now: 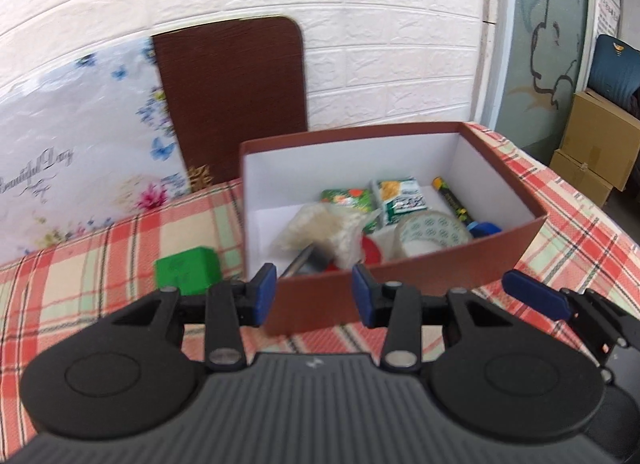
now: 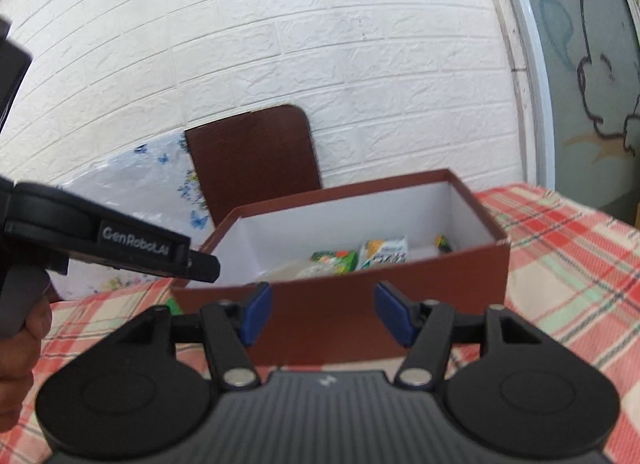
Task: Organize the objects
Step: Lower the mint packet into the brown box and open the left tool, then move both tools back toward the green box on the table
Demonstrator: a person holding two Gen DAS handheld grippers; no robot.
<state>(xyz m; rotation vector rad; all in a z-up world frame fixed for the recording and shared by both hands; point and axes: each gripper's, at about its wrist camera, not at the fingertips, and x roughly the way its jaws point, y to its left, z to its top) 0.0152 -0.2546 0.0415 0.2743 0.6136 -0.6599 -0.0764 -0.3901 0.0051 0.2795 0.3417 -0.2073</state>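
A brown box (image 1: 400, 288) with white inner walls stands on the plaid tablecloth; it also shows in the right wrist view (image 2: 360, 304). Inside lie a tape roll (image 1: 430, 234), green snack packets (image 1: 396, 197), a clear bag of white bits (image 1: 320, 229), a dark tube with a blue cap (image 1: 460, 207) and a red item. A green block (image 1: 188, 270) sits on the cloth left of the box. My left gripper (image 1: 314, 296) is open and empty before the box's near wall. My right gripper (image 2: 322, 314) is open and empty, also before the near wall.
A dark brown board (image 1: 232, 103) and a floral sheet (image 1: 80, 151) lean on the white brick wall behind the table. Cardboard boxes (image 1: 596, 143) stand at the far right. The left gripper's body (image 2: 108, 244) crosses the left of the right wrist view.
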